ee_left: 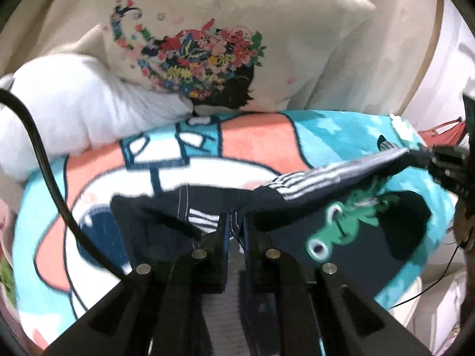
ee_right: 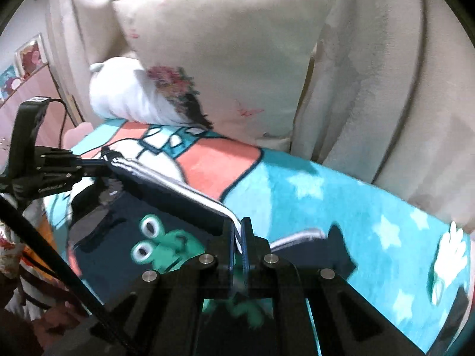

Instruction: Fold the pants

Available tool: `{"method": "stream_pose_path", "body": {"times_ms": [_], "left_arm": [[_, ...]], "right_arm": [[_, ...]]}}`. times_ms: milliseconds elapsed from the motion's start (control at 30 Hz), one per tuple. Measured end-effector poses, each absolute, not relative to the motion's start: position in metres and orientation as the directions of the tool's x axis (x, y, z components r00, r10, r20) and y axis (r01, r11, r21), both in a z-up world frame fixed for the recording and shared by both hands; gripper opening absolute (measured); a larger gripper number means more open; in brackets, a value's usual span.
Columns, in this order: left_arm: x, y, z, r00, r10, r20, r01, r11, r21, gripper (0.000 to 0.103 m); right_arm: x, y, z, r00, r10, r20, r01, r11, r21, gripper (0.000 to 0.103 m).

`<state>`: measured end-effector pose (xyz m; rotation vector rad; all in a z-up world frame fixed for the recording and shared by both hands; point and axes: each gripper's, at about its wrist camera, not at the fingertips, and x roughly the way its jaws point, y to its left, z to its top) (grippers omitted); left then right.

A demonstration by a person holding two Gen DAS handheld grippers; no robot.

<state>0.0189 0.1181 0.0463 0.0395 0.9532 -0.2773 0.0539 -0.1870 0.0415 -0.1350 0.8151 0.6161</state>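
Both grippers point steeply down over the blanket. The left gripper and right gripper, toward three o'clock from it, clench the pants, stretched between them.

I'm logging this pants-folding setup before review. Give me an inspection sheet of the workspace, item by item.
Surface: cartoon-print blanket, teal with stars, spread over a couch.
Job's things: dark pants with white side stripes, one edge lifted off the blanket between both grippers, rest lying below.
Clutter: nothing seen on the blanket besides the pants.
Grippers: left gripper and right gripper both shut on the pants.
Cables: black cable crosses the left wrist view.
Surroundings: floral cushion, white pillow, cream couch back.
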Motion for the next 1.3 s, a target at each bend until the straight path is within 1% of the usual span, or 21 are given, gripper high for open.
{"method": "stream_pose_path", "body": {"times_ms": [67,200,333,433,500,533,567,600,633,667,733,833,967,1033,1067,1100,1133,1167,1200,1300], "left_arm": [[0.005,0.114,0.038,0.551,-0.240,-0.799,0.251,0.961,-0.115,0.008],[-0.025,0.117,0.022,0.554,-0.260,-0.791,0.238,0.960,-0.148,0.008],[-0.048,0.144,0.013,0.552,-0.327,-0.767,0.180,0.945,-0.273,0.010],[-0.055,0.164,0.013,0.576,-0.332,-0.748,0.112,0.937,-0.330,0.017],[-0.057,0.174,0.015,0.593,-0.319,-0.740,0.073,0.936,-0.345,0.030],[-0.058,0.179,0.017,0.605,-0.308,-0.734,0.054,0.936,-0.348,0.035],[-0.061,0.183,0.019,0.622,-0.294,-0.726,0.032,0.935,-0.352,0.041],[-0.062,0.186,0.021,0.634,-0.284,-0.719,0.017,0.935,-0.354,0.044],[-0.063,0.190,0.022,0.647,-0.273,-0.712,0.001,0.934,-0.357,0.044],[-0.064,0.193,0.023,0.653,-0.267,-0.709,-0.011,0.933,-0.360,0.044],[-0.064,0.198,0.023,0.663,-0.255,-0.704,-0.034,0.929,-0.368,0.045],[-0.067,0.207,0.024,0.673,-0.234,-0.702,-0.063,0.927,-0.369,0.046],[-0.075,0.225,0.031,0.695,-0.193,-0.692,-0.109,0.924,-0.367,0.050],[-0.079,0.236,0.035,0.708,-0.175,-0.684,-0.127,0.921,-0.367,0.050],[-0.081,0.241,0.036,0.712,-0.171,-0.682,-0.134,0.920,-0.370,0.050],[-0.083,0.247,0.038,0.715,-0.166,-0.679,-0.140,0.918,-0.372,0.051],[-0.085,0.255,0.039,0.719,-0.157,-0.677,-0.152,0.915,-0.374,0.051],[-0.087,0.260,0.038,0.722,-0.150,-0.675,-0.161,0.913,-0.374,0.051],[-0.088,0.265,0.037,0.725,-0.142,-0.674,-0.170,0.911,-0.376,0.051],[-0.094,0.282,0.035,0.738,-0.121,-0.664,-0.201,0.900,-0.387,0.051]], "right_arm": [[0.034,-0.192,0.036,0.526,0.468,-0.711,-0.562,0.818,0.122,0.005],[-0.007,-0.198,0.009,0.511,0.469,-0.721,-0.552,0.821,0.142,0.005],[-0.034,-0.203,-0.025,0.470,0.475,-0.743,-0.532,0.825,0.191,0.005],[-0.042,-0.207,-0.042,0.456,0.450,-0.767,-0.508,0.840,0.191,0.005],[-0.050,-0.207,-0.040,0.476,0.426,-0.769,-0.501,0.850,0.161,0.005],[-0.054,-0.206,-0.032,0.493,0.427,-0.758,-0.508,0.848,0.147,0.006],[-0.057,-0.204,-0.025,0.502,0.443,-0.743,-0.523,0.839,0.147,0.009],[-0.061,-0.199,-0.013,0.514,0.471,-0.716,-0.546,0.824,0.150,0.012],[-0.063,-0.191,-0.002,0.527,0.499,-0.688,-0.566,0.810,0.153,0.026],[-0.063,-0.183,0.006,0.533,0.519,-0.668,-0.581,0.798,0.156,0.051],[-0.055,-0.156,0.022,0.526,0.581,-0.621,-0.631,0.757,0.173,0.072],[-0.029,-0.101,0.028,0.459,0.645,-0.611,-0.703,0.684,0.194,0.072],[0.014,-0.025,0.021,0.387,0.671,-0.632,-0.742,0.634,0.218,0.072],[0.029,0.011,0.016,0.397,0.648,-0.650,-0.758,0.630,0.165,0.072],[0.034,0.024,0.012,0.406,0.630,-0.662,-0.762,0.633,0.136,0.069],[0.040,0.036,0.007,0.406,0.614,-0.677,-0.763,0.635,0.118,0.061],[0.046,0.045,0.001,0.387,0.602,-0.698,-0.767,0.631,0.119,0.029],[0.051,0.053,-0.005,0.355,0.590,-0.725,-0.767,0.628,0.136,0.012],[0.052,0.054,-0.007,0.354,0.589,-0.726,-0.761,0.633,0.143,0.012],[0.035,0.044,0.004,0.392,0.619,-0.681,-0.758,0.637,0.142,0.011]]}}
